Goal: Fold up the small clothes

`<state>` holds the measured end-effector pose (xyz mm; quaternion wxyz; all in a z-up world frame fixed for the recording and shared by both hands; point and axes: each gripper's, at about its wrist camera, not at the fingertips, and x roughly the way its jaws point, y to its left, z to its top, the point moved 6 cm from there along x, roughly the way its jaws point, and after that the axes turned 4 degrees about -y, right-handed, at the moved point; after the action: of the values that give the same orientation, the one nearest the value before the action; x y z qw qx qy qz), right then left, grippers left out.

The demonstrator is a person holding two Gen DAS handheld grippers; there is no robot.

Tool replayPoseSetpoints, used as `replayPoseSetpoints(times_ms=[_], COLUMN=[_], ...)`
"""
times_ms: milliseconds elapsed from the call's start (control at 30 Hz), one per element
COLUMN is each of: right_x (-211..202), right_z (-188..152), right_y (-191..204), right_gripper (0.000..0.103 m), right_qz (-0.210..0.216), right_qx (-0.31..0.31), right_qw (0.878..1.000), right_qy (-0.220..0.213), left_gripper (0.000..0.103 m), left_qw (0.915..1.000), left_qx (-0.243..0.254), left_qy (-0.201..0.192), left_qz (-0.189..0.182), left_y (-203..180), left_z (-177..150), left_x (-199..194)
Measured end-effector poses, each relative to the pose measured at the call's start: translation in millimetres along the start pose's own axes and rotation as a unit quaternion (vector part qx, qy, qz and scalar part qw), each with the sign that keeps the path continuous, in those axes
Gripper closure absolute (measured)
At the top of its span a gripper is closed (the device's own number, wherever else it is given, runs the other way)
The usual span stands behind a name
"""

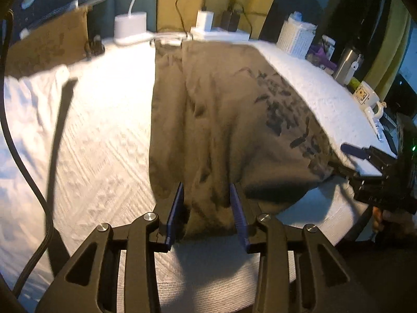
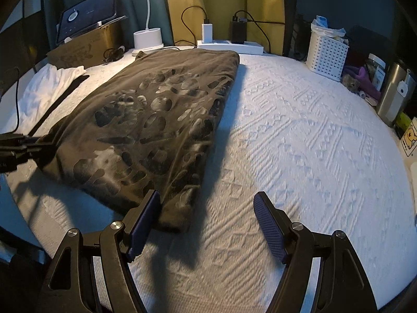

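A dark olive T-shirt (image 1: 221, 120) with a black print lies folded lengthwise on the white textured cover (image 1: 104, 130). My left gripper (image 1: 207, 208) holds its near hem bunched between the blue pads, lifted slightly. In the right wrist view the shirt (image 2: 156, 120) lies to the left, print up. My right gripper (image 2: 206, 221) is open, its left pad (image 2: 144, 224) touching the shirt's near right corner, its right pad over bare cover. The right gripper also shows in the left wrist view (image 1: 365, 161) at the shirt's right corner. The left gripper shows in the right wrist view (image 2: 31, 143) at the shirt's left edge.
A white cloth (image 2: 52, 83) lies at the far left. Along the back stand a lamp base (image 2: 148, 39), a power strip with chargers (image 2: 229, 44), a cardboard box (image 2: 83, 47) and a white basket (image 2: 325, 52). A steel bottle (image 2: 393, 94) and mug (image 1: 367, 96) stand right.
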<state>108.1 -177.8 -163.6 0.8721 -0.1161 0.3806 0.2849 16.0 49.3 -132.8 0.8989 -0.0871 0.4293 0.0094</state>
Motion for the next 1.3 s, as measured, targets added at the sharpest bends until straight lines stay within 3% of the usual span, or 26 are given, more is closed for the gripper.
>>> replayPoseSetpoints(times_ms=[133,233,533,733,967,1300], right_x=[-6,-11,-2,21,17,10], right_z=[2,13,38,22,17,25], right_y=[1,0,16,21,18,7], right_gripper=[0.028,0.027,0.027,0.028,0.027,0.027], right_qz=[-0.001,-0.004,0.012,0.016,0.016,0.026], right_qx=[-0.010,-0.005,-0.017,-0.019,-0.013,-0.013], right_qw=[1.000,1.000,0.999,1.000,1.000,1.000], right_qy=[0.008,-0.007,-0.027,0.000,-0.004,-0.010], left_gripper=[0.067,0.055,0.054,0.047,0.047,0.045], left_qw=[0.9994,0.9989,0.9985,0.9985,0.9987,0.9998], left_qx=[0.003,0.012,0.046,0.046,0.026,-0.009], left_qy=[-0.034,-0.040,0.013,0.008,0.009,-0.016], left_qz=[-0.009,-0.021,-0.027,-0.030,-0.042,0.002], left_y=[-10,-24,-59,-58,-49,-21], left_z=[22,34,23,11,11,39], left_x=[-9,-2,42,41,26,19])
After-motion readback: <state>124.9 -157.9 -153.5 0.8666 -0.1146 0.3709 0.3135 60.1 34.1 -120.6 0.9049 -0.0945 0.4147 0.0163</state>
